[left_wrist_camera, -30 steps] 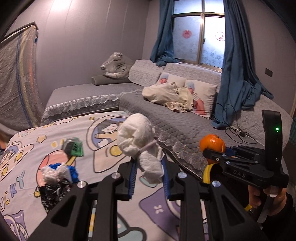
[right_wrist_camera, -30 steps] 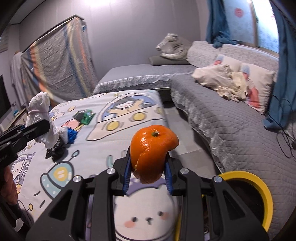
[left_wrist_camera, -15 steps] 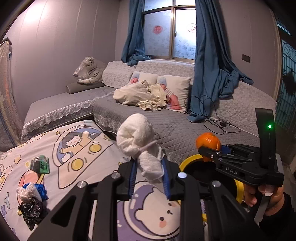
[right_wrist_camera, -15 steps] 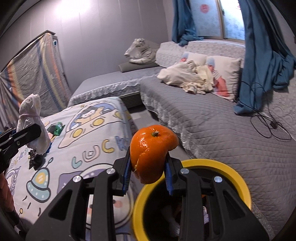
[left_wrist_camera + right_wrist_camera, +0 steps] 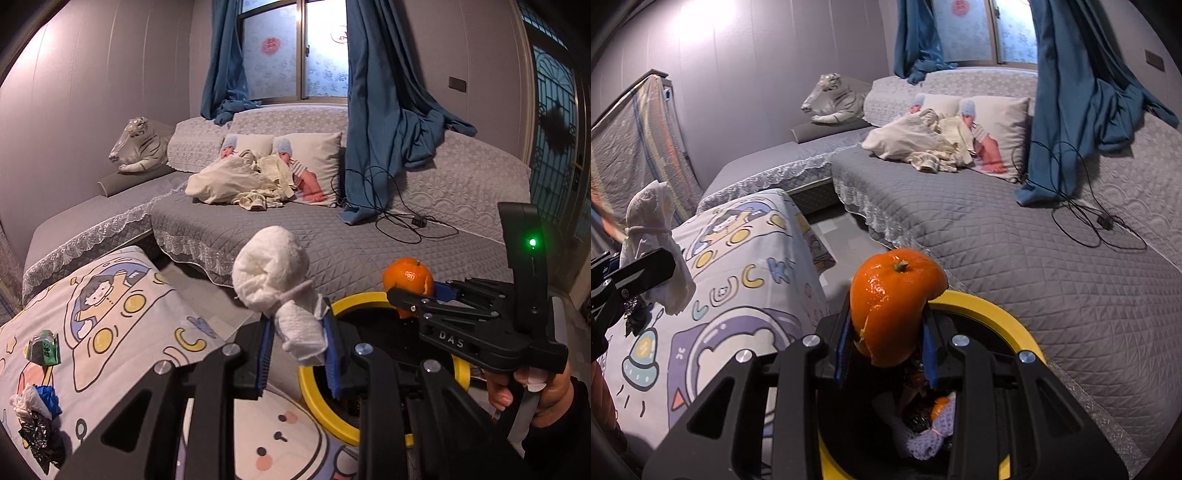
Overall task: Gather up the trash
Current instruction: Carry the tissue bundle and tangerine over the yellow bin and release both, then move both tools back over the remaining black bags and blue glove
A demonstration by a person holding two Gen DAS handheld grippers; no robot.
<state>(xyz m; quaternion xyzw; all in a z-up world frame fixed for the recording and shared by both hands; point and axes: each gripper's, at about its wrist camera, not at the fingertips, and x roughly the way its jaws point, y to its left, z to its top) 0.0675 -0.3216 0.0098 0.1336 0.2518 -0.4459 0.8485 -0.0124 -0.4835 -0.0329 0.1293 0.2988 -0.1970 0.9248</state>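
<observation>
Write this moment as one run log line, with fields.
left gripper: holds tissue wad | right gripper: holds orange peel | yellow-rimmed bin: below

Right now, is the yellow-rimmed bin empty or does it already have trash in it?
Not empty. In the right wrist view, the bin already holds trash: a pale crumpled wad, an orange scrap and something dark. How full it is cannot be told.

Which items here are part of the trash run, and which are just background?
Job:
- tied white tissue wad, in left gripper
- orange peel, in right gripper
- yellow-rimmed bin
- green wrapper
- bag scraps

Background:
- toy tiger
- baby-print pillows
- curtain
- cable
</observation>
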